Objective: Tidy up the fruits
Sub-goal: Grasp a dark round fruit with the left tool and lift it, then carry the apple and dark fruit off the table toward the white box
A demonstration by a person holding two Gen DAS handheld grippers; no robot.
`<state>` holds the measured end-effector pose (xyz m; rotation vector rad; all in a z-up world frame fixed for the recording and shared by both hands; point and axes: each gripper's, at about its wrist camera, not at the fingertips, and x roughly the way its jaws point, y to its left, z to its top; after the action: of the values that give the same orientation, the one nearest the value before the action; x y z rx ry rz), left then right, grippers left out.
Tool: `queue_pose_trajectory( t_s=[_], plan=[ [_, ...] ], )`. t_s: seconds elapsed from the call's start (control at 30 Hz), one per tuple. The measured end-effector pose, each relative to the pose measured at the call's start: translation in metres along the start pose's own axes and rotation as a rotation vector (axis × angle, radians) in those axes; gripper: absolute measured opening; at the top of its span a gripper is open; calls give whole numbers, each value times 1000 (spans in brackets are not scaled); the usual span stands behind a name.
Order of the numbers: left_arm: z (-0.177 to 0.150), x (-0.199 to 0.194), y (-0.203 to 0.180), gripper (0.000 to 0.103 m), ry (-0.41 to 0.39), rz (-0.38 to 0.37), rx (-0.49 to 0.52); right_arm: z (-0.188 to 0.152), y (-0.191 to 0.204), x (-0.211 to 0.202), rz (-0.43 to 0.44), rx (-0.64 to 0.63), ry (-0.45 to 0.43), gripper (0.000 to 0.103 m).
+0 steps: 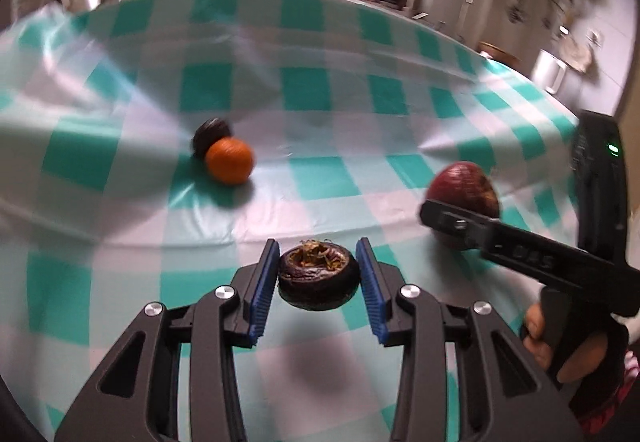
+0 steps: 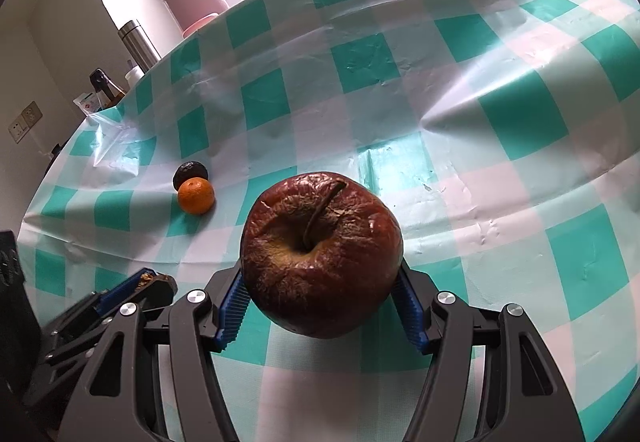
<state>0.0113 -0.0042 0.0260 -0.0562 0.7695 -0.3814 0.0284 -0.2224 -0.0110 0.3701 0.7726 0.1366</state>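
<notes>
My left fingers (image 1: 319,284) are clenched on a small dark shrivelled fruit (image 1: 319,279), blue pads on both flanks, and it hangs clear of the bench (image 1: 120,282) with its shadow on the checked cloth below. My right fingers (image 2: 320,300) grip a wrinkled red apple (image 2: 322,254), stem up, also lifted off the cloth; in the left view that apple shows off to the right with one right finger across it. Both hands are loaded, so I'd call this the carry step, with both pickups done.

Left on the bench: an orange (image 1: 230,161) touching a dark round fruit (image 1: 211,134) just behind it, well apart from what I hold. The right view shows the same pair at left.

No bowl, tray or basket shows in either view, so I can't tell where the drop spot is. My guess is that grouping means bringing both fruits over beside the orange pair.

Next move calls for lowering each fruit until it sits on the cloth before letting go. The apple is round and could roll, and the cloth is creased.
</notes>
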Motion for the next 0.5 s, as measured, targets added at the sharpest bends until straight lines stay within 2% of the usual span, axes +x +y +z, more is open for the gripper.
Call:
queue_pose_trajectory(
  t_s=[0.1,0.23,0.33,0.5],
  plan=[
    [-1,-1,5,40,-6,14,-28,0,0,-2,7,1,-8,63],
    [-2,-5,2,40,-38,46,-4,0,-1,-3,0,6,-17,63],
    [-4,-4,0,40,-30,36,4,-1,-1,-6,-7,7,-22,63],
    [-6,-3,-1,40,-21,23,5,-14,-8,-18,4,85,-3,63]
  ],
)
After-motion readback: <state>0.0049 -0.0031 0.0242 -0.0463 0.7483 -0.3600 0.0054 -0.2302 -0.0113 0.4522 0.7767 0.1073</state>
